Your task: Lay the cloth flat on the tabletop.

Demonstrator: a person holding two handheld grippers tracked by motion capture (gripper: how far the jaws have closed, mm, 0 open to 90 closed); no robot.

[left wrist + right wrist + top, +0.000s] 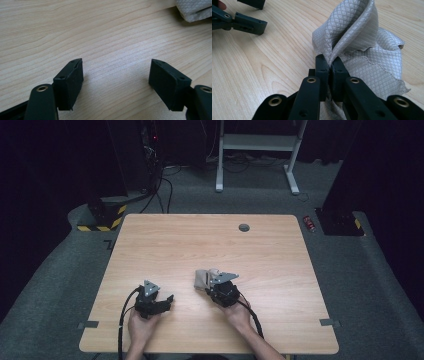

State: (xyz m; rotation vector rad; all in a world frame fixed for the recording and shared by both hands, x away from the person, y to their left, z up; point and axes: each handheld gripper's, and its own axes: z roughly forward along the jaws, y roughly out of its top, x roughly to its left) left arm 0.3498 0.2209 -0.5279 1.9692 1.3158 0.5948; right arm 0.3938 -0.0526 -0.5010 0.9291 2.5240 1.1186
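Observation:
A grey waffle-weave cloth (359,40) lies bunched on the wooden table (200,245), near its middle front. My right gripper (330,65) is shut on a fold of it, and the fabric rises in a pinched peak above the jaws. In the high view the cloth (202,278) shows just beyond the right gripper (216,285). My left gripper (116,71) rests low over bare wood, open, with nothing between its jaws. A corner of the cloth (193,10) shows at the top right of the left gripper view. The left gripper (167,301) sits left of the cloth.
A round cable hole (244,227) sits near the table's far edge. Beyond the table stand a white frame (257,150) and yellow-black striped bases (102,217) on grey carpet. Tape tabs (330,322) mark the front corners.

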